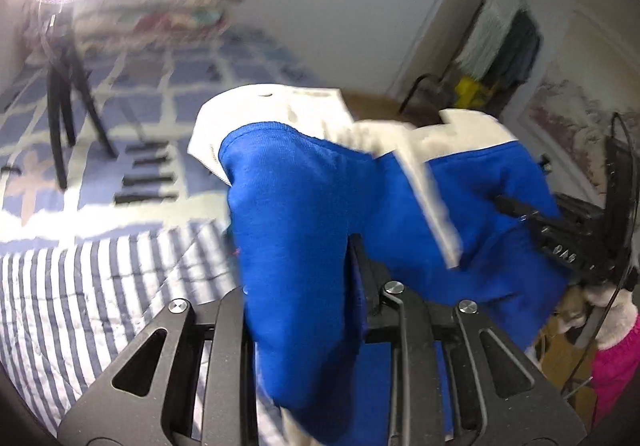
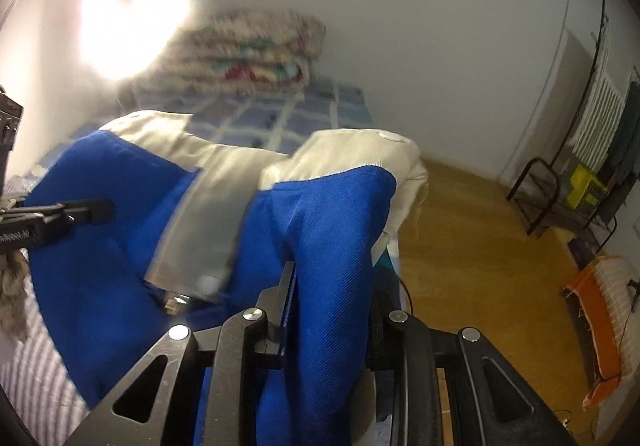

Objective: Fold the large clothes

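A blue garment with cream-white collar and placket (image 1: pixel 304 198) hangs lifted above the bed, held by both grippers. My left gripper (image 1: pixel 304 286) is shut on a bunched blue fold of it; the fabric drapes over the fingers and hides their tips. The right gripper shows in the left wrist view (image 1: pixel 560 230) at the right, gripping the garment's other side. In the right wrist view my right gripper (image 2: pixel 332 286) is shut on a blue fold of the garment (image 2: pixel 332 214). The left gripper (image 2: pixel 60 218) shows at the left edge, holding the other side.
A bed with a striped sheet (image 1: pixel 92 286) and a blue checked quilt (image 1: pixel 168 78) lies below. A black tripod (image 1: pixel 68 94) stands on the bed. Stacked blankets (image 2: pixel 248 50) sit at the far end. Wooden floor (image 2: pixel 472 238), a black rack (image 2: pixel 536 198) and an orange basket (image 2: pixel 600 326) are right.
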Tool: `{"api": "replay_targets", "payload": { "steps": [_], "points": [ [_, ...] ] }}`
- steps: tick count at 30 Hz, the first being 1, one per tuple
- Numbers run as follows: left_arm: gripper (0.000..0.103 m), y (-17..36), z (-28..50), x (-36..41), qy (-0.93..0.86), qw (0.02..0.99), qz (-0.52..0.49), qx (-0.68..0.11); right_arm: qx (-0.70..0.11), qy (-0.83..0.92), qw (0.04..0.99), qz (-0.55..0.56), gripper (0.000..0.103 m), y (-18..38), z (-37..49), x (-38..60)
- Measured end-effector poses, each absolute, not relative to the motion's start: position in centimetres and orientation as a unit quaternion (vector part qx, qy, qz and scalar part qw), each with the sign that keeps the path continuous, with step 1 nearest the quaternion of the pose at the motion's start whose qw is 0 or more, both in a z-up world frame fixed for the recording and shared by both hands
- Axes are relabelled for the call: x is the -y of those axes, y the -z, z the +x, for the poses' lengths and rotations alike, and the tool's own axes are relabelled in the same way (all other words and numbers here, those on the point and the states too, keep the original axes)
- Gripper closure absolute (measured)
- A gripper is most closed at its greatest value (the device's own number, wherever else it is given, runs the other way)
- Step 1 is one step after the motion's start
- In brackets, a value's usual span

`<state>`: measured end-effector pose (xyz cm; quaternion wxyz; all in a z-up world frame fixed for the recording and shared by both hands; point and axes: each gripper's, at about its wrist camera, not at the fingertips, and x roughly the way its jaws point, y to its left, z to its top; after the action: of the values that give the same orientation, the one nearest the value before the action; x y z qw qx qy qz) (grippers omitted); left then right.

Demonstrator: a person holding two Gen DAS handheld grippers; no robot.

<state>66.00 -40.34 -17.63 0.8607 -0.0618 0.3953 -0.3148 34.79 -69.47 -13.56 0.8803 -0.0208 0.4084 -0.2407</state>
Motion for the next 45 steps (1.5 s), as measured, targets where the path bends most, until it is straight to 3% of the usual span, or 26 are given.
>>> {"api": "replay_targets", "payload": {
  "steps": [4,7,10,28,34,42,45],
  "points": [
    [0.062,19.4,66.4,40.2,0.311,0.866,-0.056,-0.386,-0.436,0.251,0.864,0.020,0.066,17.3,35.3,72.4],
    [0.057,19.6,66.1,40.7,0.306,0.873,-0.039,-0.377,-0.436,0.260,0.862,0.013,0.061,18.3,35.3,73.1],
    [0.048,19.5,66.1,40.4,0.297,0.874,-0.043,-0.381,-0.433,0.269,0.860,0.033,0.047,18.7,34.6,74.2],
    [0.047,14.0,57.2,36.3,0.288,0.901,-0.007,-0.323,-0.375,0.322,0.869,-0.004,0.042,13.2,30.7,67.4],
    [0.047,8.4,48.9,32.9,0.299,0.912,0.013,-0.281,-0.336,0.312,0.888,-0.005,0.041,7.7,26.5,60.7],
    [0.047,0.2,35.5,26.6,0.299,0.924,0.028,-0.237,-0.301,0.291,0.908,-0.012,0.029,0.4,19.3,49.1],
    [0.040,-1.5,31.2,24.4,0.301,0.925,0.025,-0.233,-0.291,0.283,0.914,-0.009,0.026,-1.4,16.7,45.4]
  ]
}}
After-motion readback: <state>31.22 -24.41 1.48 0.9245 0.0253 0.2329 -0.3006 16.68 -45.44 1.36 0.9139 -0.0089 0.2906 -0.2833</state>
